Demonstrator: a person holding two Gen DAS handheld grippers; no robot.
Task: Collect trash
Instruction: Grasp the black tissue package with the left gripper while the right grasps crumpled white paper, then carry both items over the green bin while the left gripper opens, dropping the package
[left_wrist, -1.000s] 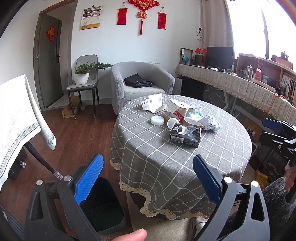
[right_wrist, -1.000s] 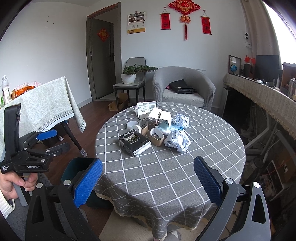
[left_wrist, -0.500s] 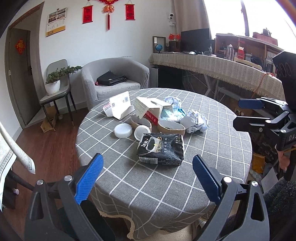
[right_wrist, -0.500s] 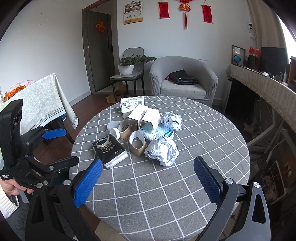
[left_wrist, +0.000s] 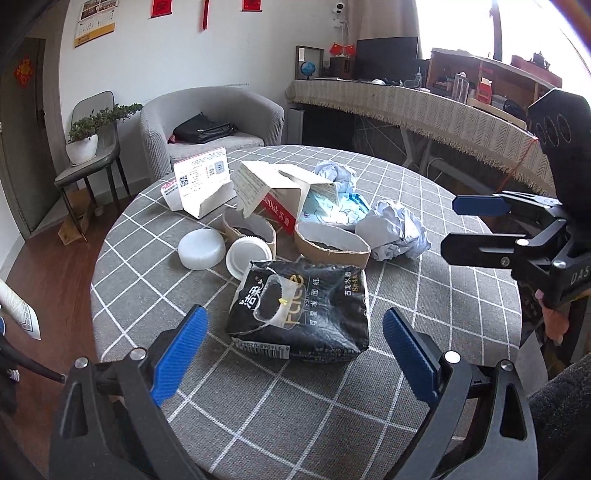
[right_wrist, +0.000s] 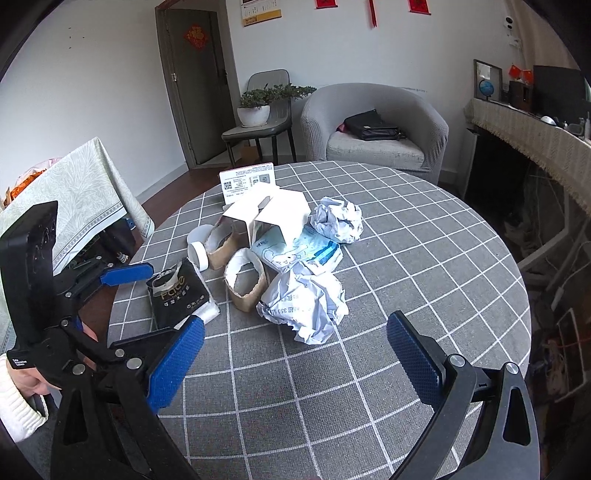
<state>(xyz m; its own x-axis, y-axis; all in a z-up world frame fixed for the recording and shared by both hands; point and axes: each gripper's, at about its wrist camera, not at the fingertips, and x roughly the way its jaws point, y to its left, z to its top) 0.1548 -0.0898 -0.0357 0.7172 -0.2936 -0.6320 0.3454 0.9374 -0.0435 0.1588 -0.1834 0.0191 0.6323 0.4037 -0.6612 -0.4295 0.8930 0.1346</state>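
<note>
A heap of trash lies on the round table (left_wrist: 258, 413) (right_wrist: 424, 266) with its grey checked cloth. Nearest my left gripper (left_wrist: 291, 350) is a black tissue pack (left_wrist: 299, 314) (right_wrist: 177, 291); the gripper is open and hovers just short of it, empty. A crumpled white paper ball (right_wrist: 304, 299) (left_wrist: 395, 229) lies just ahead of my right gripper (right_wrist: 295, 354), which is open and empty too. Behind sit two cardboard rings (left_wrist: 330, 245) (right_wrist: 245, 282), white lids (left_wrist: 201, 248), an opened red and white box (left_wrist: 280, 192), a blue plastic wrapper (right_wrist: 295, 249) and another paper ball (right_wrist: 338, 219).
A grey armchair (right_wrist: 373, 125) with a black bag and a chair holding a potted plant (right_wrist: 258, 107) stand behind the table. A covered side table (right_wrist: 74, 184) is at the left, a long draped shelf (left_wrist: 424, 114) at the right. A white card stand (left_wrist: 203, 181) sits on the table.
Both grippers have moved in over the table toward the trash heap, which now looks much closer. The dark bin seen beside the table earlier has dropped out of view. Both stay open.
</note>
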